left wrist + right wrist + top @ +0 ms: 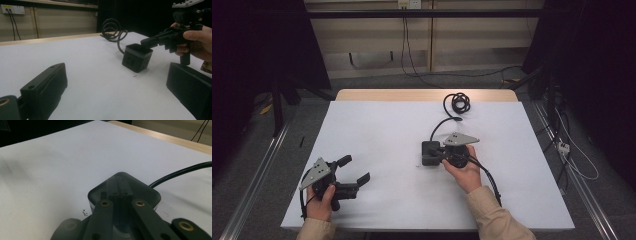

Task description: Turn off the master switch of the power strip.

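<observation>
A white table (377, 150) is seen from above, with a wooden edge at its far side.

A black cube (430, 153), a socket block with rounded corners, stands upright on the table right of centre. Socket slots are seen on its side faces in the left gripper view (137, 58). A black cable (439, 126) runs from the cube toward the far edge, where it ends in a loose coil (457, 103) lying on the table.

The right gripper (438, 153) is held level by the right hand (464, 170), its jaws pointed left at the cube. In the right gripper view the jaws are seen closed together, tip against tip, and laid over the cube's top face (125, 190). Nothing is gripped between them. In the left gripper view the closed tips (147, 42) are seen at the cube's upper edge; whether they press on the top or merely rest just above it cannot be told.

The left gripper (357, 172) is held by the left hand (322, 197) near the front left corner of the table, well apart from the cube. Its jaws are spread wide, with nothing between them, and are pointed toward the cube across bare table.

A small dark speck (134, 75) is noted on the table just beside the cube's base.
</observation>
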Available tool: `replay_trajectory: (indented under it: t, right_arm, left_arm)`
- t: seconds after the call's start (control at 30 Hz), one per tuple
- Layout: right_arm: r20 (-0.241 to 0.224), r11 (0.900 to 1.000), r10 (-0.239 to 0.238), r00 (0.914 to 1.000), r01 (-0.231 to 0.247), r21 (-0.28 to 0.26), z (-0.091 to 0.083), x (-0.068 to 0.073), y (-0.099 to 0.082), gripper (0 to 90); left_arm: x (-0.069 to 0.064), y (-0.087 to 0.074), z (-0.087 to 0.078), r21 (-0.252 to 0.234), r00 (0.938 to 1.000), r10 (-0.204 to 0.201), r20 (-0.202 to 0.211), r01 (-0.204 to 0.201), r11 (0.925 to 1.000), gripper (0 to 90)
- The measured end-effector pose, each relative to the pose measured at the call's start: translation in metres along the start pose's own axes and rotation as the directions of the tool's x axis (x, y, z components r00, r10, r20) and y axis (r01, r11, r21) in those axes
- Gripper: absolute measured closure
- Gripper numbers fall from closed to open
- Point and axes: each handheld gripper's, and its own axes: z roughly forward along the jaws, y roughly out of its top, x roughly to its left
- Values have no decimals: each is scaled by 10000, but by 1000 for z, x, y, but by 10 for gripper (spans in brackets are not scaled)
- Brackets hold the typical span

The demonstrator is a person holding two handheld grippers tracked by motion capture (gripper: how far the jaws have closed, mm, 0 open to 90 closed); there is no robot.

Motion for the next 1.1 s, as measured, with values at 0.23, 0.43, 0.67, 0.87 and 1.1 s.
replay_trajectory:
  t: [0.23, 0.43, 0.67, 0.87, 1.1]
  right_arm:
    - [-2, 10000, -1, 10000, 1, -32, 0, 0, 0, 900]
    - [24, 10000, -25, 10000, 25, -35, 0, 0, -1, 900]
    - [30, 10000, -7, 10000, 7, -30, 0, 1, -1, 900]
    - [16, 10000, 32, 10000, -32, -27, 0, 0, -1, 900]
    - [35, 10000, 34, 10000, -34, -8, 0, 1, -1, 900]
  left_arm:
    - [0, 0, 0, -1, 10000, 4, -4, -4, 10000, 31]
    - [0, 0, 0, -2, 10000, 0, -8, 0, 10000, 31]
    - [0, 0, 0, 13, 10000, 17, -3, -17, 10000, 31]
    - [0, 0, 0, 27, 10000, 25, -22, -25, 10000, 31]
    - [-1, 0, 0, 21, 10000, 29, -36, -29, 10000, 31]
